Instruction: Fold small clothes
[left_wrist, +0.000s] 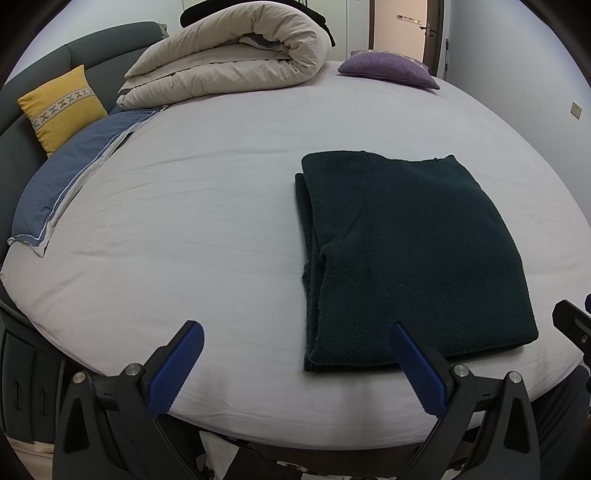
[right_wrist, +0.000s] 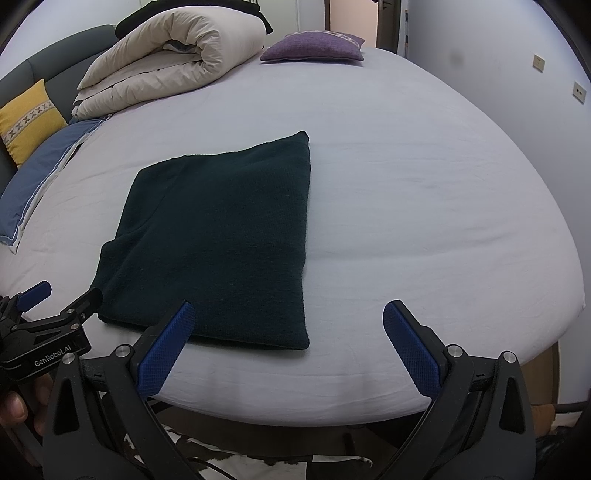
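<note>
A dark green knitted garment (left_wrist: 410, 254) lies folded into a neat rectangle on the white bed sheet (left_wrist: 192, 229); it also shows in the right wrist view (right_wrist: 221, 236). My left gripper (left_wrist: 297, 332) is open and empty, just in front of the garment's near left corner. My right gripper (right_wrist: 288, 314) is open and empty, its left finger over the garment's near edge. The left gripper also shows at the left edge of the right wrist view (right_wrist: 59, 295), open.
A rolled beige duvet (left_wrist: 229, 62) lies at the far side. A blue pillow (left_wrist: 70, 173) and a yellow cushion (left_wrist: 61, 103) sit at the left, a purple cushion (left_wrist: 388, 70) at the far right. The bed's near edge (right_wrist: 295, 398) is right under my grippers.
</note>
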